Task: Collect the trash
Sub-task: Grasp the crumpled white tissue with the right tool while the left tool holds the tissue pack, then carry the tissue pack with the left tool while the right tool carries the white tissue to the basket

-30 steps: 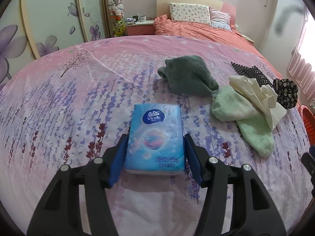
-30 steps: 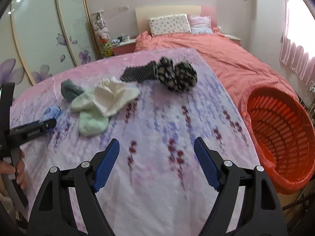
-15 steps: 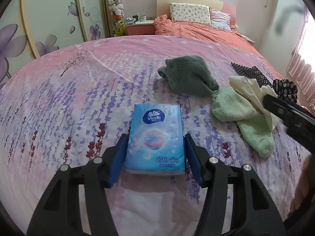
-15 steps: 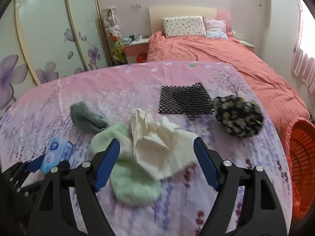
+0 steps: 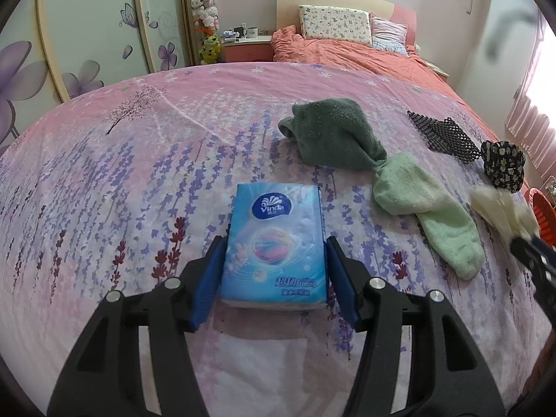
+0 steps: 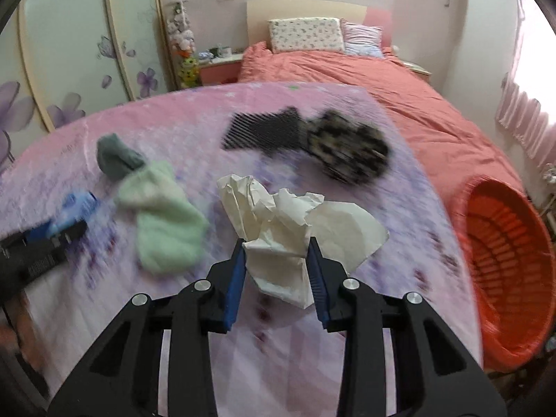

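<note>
Crumpled paper [image 6: 278, 229], the trash in question, sits pinched between the blue pads of the right hand-held gripper [image 6: 277, 267] above the flowered bedspread [image 6: 194, 111], with the orange basket [image 6: 504, 271] off the bed's right edge. The grip takes only the near fold; a loose sheet fans out to the right, and it could catch the bedspread or slip free on the way to the basket if the carry is quick. Motion blur softens this view, so how firmly the pads bite is hard to judge.

To the left, a pale green sock [image 6: 163, 222] lies near the paper and touches a dark green sock [image 6: 114, 156] beyond it; a trailing edge of paper might drag either. Farther off lie a black mesh piece [image 6: 267, 132] and a spotted black bundle [image 6: 347, 149].

The left hand-held gripper [image 5: 274, 267] is clamped on a blue tissue pack [image 5: 276, 239] at the near left, low over the bed. The pack looks unopened, so binning it with the trash would be a mistake.
</note>
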{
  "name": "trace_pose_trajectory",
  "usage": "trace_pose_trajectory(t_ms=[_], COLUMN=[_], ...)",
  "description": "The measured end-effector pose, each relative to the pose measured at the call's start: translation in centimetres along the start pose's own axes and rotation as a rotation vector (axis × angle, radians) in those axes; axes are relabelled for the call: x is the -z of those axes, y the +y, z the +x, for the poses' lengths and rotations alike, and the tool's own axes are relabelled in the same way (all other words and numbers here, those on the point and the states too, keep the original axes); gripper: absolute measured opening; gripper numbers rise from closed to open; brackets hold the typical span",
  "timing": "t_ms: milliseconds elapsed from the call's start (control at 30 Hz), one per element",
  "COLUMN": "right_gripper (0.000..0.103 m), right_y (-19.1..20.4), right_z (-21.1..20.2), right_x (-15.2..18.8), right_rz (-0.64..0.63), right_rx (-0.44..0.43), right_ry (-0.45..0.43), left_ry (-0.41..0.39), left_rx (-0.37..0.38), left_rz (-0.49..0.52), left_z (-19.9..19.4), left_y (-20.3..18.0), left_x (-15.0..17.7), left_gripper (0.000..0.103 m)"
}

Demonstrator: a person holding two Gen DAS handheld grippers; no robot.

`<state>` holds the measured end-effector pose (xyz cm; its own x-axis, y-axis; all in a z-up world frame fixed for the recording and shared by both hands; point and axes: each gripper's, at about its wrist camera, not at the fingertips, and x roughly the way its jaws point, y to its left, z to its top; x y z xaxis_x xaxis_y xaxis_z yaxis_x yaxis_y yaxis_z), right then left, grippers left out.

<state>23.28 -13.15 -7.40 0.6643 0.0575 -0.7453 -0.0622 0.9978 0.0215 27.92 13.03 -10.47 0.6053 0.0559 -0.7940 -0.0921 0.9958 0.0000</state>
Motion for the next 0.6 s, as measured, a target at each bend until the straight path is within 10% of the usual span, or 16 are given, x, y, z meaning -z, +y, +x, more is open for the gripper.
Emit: trace_pose_trajectory(t_ms=[600], right_gripper=[0.038], right_y=[-2.4], right_z=[0.8], right_x=[0.9], right_rz=[0.046], right_rx=[-0.022], right_ry=[0.048], left_ry=[-0.003], left_rx=[0.01], left_rz=[-0.01], left_z=[0.0], left_y=[-0.2], left_x=[0.2], left_gripper=[0.058])
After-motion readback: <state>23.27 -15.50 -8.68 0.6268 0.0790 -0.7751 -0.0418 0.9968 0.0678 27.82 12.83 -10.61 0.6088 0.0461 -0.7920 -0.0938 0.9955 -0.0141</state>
